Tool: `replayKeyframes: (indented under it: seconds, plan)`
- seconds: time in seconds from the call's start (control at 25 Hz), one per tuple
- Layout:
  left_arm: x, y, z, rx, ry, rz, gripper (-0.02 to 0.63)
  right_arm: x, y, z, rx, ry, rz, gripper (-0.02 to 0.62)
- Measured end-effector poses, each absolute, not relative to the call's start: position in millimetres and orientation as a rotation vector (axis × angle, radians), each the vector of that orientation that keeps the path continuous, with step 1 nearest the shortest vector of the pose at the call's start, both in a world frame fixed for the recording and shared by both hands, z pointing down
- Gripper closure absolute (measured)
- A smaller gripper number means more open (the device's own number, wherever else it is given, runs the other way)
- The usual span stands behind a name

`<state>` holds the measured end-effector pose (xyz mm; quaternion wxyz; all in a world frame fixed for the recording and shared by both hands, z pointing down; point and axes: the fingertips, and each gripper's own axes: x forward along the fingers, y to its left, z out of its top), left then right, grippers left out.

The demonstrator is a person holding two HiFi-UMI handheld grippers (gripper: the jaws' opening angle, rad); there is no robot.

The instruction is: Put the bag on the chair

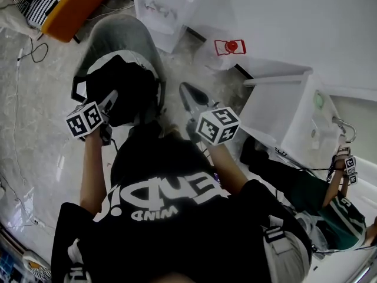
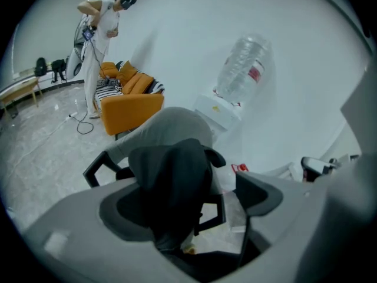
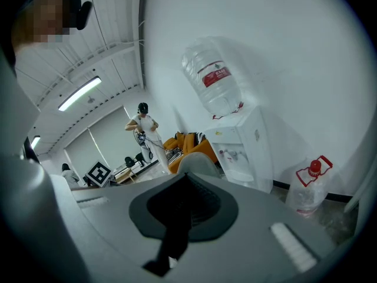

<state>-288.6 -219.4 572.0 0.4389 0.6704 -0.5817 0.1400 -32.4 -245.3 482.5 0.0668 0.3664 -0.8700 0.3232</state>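
Note:
The black bag rests on the seat of the grey chair, left of centre in the head view. My left gripper sits at the bag's near left side, open. In the left gripper view its jaws stand wide apart around the bag without pressing on it, and the chair's back rises behind. My right gripper hovers to the right of the chair, shut and empty. In the right gripper view the pads of the right gripper meet, and the chair's top shows beyond them.
A white water dispenser stands by the wall behind the chair, with an empty jug on the floor beside it. An orange sofa is at far left. A white cabinet and another person are at the right.

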Motion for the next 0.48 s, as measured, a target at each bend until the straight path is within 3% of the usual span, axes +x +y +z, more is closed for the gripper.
replayKeyframes:
  seconds: [0.48]
  plan:
    - [-263, -179, 504, 1.706, -1.569, 0.255, 0.163, -20, -217, 467, 1.002, -2.694, 0.933, 0.594]
